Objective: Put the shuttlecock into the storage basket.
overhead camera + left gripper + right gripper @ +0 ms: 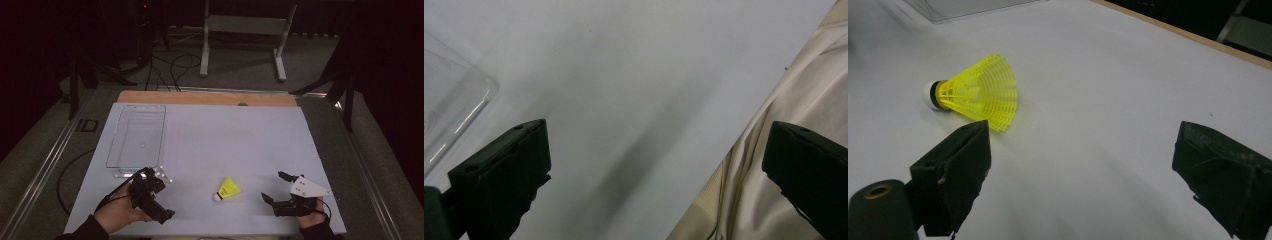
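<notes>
A yellow plastic shuttlecock (228, 190) with a white cork lies on its side on the white table (225, 140), near the front edge. In the right gripper view the shuttlecock (980, 92) rests just beyond the left jaw, cork pointing left. My right gripper (276, 187) (1083, 132) is open, a short way to the shuttlecock's right, and nothing is between its jaws. My left gripper (150, 176) (658, 132) is open and empty too, held at the front left beside the near end of a clear plastic tray (135, 137) (454, 95).
The tray is empty and lies along the table's left side. A wooden strip (205, 97) runs along the far edge. Cables and a metal stand (242, 30) are on the floor beyond. A beige creased surface (804, 90) borders the white top in the left gripper view.
</notes>
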Motion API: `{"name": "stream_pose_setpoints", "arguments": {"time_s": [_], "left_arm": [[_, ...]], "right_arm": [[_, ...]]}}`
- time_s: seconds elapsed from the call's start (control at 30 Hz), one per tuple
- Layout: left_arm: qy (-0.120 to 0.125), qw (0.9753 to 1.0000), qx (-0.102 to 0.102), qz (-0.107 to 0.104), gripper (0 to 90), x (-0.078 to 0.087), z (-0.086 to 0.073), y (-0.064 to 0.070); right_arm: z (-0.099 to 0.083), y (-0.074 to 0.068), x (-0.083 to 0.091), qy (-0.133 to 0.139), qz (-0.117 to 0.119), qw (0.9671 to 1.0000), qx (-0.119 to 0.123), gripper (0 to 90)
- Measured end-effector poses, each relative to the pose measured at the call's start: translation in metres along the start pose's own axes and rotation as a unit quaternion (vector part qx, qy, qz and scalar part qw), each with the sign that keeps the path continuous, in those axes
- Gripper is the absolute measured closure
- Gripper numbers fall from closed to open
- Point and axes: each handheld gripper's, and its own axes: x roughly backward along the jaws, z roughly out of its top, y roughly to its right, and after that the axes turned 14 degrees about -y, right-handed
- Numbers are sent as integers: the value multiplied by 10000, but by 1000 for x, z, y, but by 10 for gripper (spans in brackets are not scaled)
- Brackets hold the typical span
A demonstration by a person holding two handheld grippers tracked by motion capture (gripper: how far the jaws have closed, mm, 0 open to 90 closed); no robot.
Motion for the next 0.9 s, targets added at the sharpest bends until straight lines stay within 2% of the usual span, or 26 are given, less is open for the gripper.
{"name": "stream_pose_setpoints", "arguments": {"time_s": [0.13,0.23,0.5,0.9], "left_arm": [[-20,10000,-83,-33,1,1,4,3],[-55,9997,-216,-51,1,3,12,8],[-114,9991,-408,-47,1,7,29,14],[-124,9983,-556,-137,1,11,53,22]], "right_arm": [[0,0,0,2,-17,10000,42,90],[-1,1,0,-3,-11,10000,-18,90],[-1,2,0,29,-1,10000,-66,90],[-1,2,0,31,6,10000,-68,90]]}}
